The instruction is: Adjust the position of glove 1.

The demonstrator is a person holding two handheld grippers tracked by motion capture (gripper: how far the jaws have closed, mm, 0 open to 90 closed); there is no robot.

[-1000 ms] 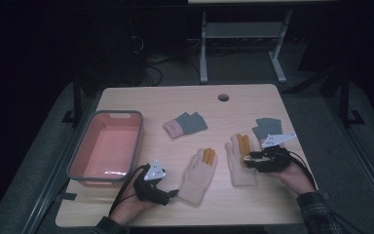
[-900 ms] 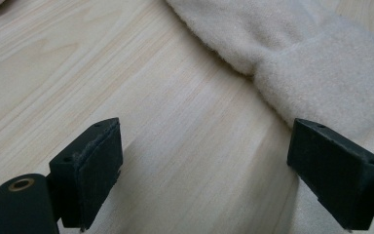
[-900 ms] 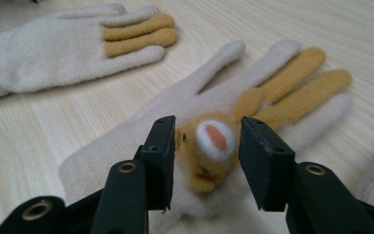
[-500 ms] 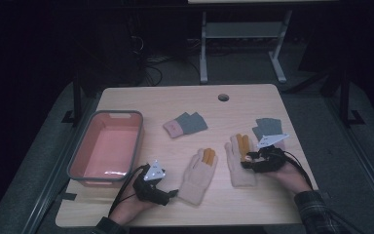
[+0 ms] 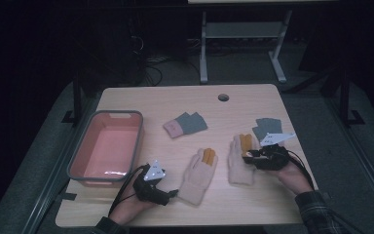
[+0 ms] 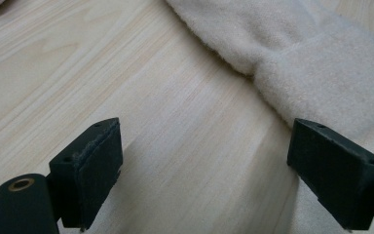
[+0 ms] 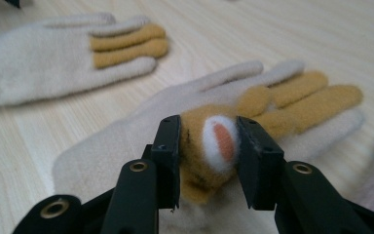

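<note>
Right gripper (image 7: 208,146) first: its two black jaws are clamped on a small fuzzy tan piece with a white and orange patch (image 7: 215,144), which sits on top of the cream fleece glove with mustard-orange fingers (image 7: 253,105) on my right side of the table. From the high view I see that same right gripper (image 5: 253,154) at the glove's (image 5: 237,163) outer edge, with my right hand (image 5: 289,175) behind it and a grey three-cornered plate on top. I cannot tell whether the tan piece is part of the glove or a separate thing lying on it. The left gripper (image 6: 204,165) has its jaws spread wide with bare wood between them; one jaw sits just at the edge of the second cream fleece glove (image 6: 297,63), close to its cuff, though I cannot tell if it touches. In the high view the left gripper (image 5: 173,194) lies near the front edge of the light wooden table (image 5: 185,100), just beside the cuff of that second glove (image 5: 199,175), which lies flat with its orange fingers pointing away from me. The two gloves lie side by side, near each other but apart. A pink plastic bin with a grey rim (image 5: 136,117) stands at the left. A folded grey and pink sock pair (image 5: 185,124) lies mid-table, and another grey cloth (image 5: 265,127) lies just beyond the right gripper.
</note>
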